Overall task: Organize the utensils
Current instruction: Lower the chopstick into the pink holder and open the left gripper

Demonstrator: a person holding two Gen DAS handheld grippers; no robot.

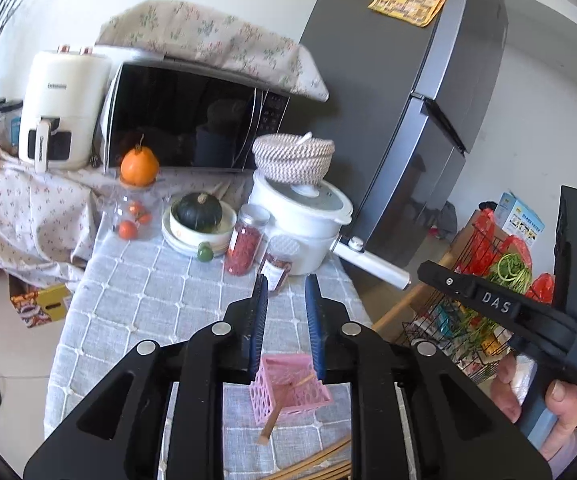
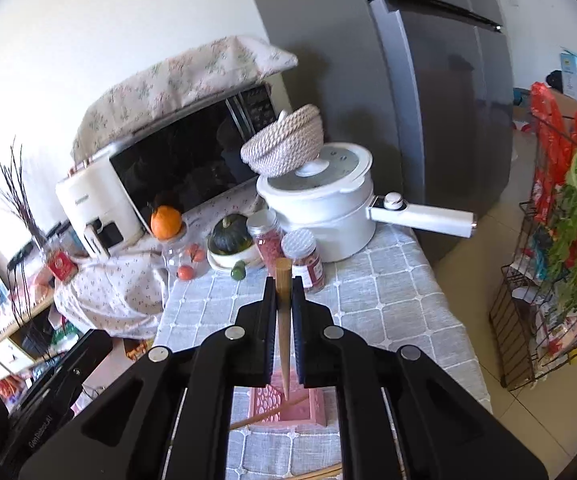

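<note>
right tongs (image 2: pixel 284 294) pinch a chopstick (image 2: pixel 283 320) over the pink holder (image 2: pixel 316 410); left tongs (image 1: pixel 286 300) narrowly open, empty.

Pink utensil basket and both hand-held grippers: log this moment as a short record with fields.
surface: table with grey checked cloth
holder: pink utensil basket, upright, one chopstick leaning in it
left hand-held gripper: jaws apart around the basket's top, nothing gripped
right hand-held gripper: closed on a wooden chopstick, tip pointing down over the basket
loose stock: more chopsticks lying on the cloth at the near edge
</note>
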